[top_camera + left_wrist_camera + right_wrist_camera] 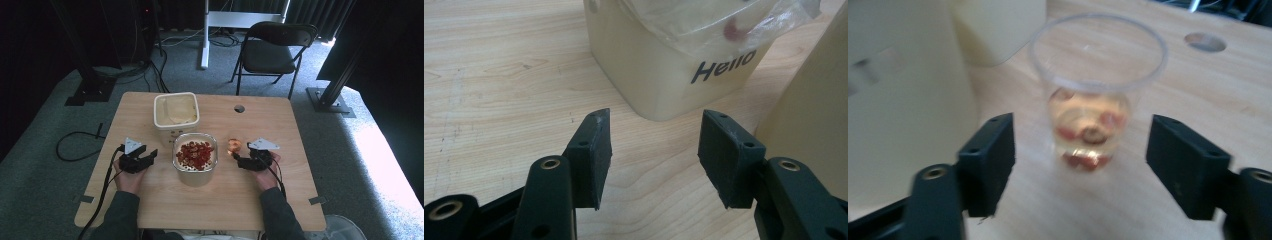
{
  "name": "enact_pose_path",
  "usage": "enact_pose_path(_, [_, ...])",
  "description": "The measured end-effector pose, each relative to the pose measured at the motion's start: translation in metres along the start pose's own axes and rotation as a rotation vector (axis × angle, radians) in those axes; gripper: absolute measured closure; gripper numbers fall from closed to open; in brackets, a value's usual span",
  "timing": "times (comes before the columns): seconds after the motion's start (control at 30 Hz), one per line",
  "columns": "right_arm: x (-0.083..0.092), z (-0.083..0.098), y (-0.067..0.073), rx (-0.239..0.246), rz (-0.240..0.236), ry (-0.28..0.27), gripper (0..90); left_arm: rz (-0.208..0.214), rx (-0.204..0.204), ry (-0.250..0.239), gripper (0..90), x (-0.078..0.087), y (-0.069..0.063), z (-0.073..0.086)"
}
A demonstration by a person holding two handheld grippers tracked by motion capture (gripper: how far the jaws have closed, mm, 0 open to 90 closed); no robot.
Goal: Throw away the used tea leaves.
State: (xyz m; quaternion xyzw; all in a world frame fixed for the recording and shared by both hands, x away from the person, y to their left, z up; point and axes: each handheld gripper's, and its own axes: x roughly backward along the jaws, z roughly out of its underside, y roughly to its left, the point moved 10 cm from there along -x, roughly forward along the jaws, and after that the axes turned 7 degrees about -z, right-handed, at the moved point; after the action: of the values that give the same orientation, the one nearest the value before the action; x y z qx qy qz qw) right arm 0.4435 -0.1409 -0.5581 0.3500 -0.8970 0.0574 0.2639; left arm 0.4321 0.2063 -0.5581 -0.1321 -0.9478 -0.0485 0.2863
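A clear plastic cup point(233, 146) point(1098, 95) stands upright on the wooden table point(225, 200), holding pale liquid and a few red pieces at its bottom. My right gripper point(237, 159) point(1080, 165) is open, its jaws to either side of the cup's lower part and clear of it. Left of the cup stands a cream tub point(195, 177) point(898, 110) full of red dried fruit. On the tub's other side, my left gripper point(150, 156) point(654, 150) is open and empty, low over the table. It points at a second cream tub point(176, 95) point(664, 80) marked "Hello" and lined with clear plastic.
A round hole point(239, 108) point(1205, 42) is cut in the table behind the cup. The fruit tub's wall point(819, 115) stands close beside my left gripper's right jaw. A black folding chair point(272, 50) stands on the carpet beyond the table.
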Motion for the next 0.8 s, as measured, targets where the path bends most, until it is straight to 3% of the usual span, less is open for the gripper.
enact_pose_path(0.03, [-0.009,-0.002,-0.004,-0.003,0.008,0.004,20.6,0.0,0.0,0.001,48.0,0.0,0.0,0.001])
enact_pose_path(0.13, [-0.02,-0.003,-0.009,0.004,0.013,0.013,18.3,-0.003,-0.003,0.01,48.6,-0.002,-0.001,0.003])
enact_pose_path(0.3, [-0.033,-0.007,-0.012,0.005,0.01,-0.022,21.7,0.0,0.001,0.013,48.8,-0.003,-0.001,0.004])
enact_pose_path(0.37, [-0.039,-0.005,-0.012,0.002,-0.005,-0.028,28.2,0.005,0.003,0.017,48.9,-0.005,-0.002,0.005])
enact_pose_path(0.6, [-0.047,-0.01,-0.018,0.004,-0.006,-0.095,30.6,0.023,-0.015,0.026,49.0,-0.009,-0.011,0.007])
enact_pose_path(0.8, [-0.048,-0.013,-0.018,-0.006,-0.02,-0.105,24.5,0.03,-0.034,0.042,49.1,-0.013,-0.016,0.009])
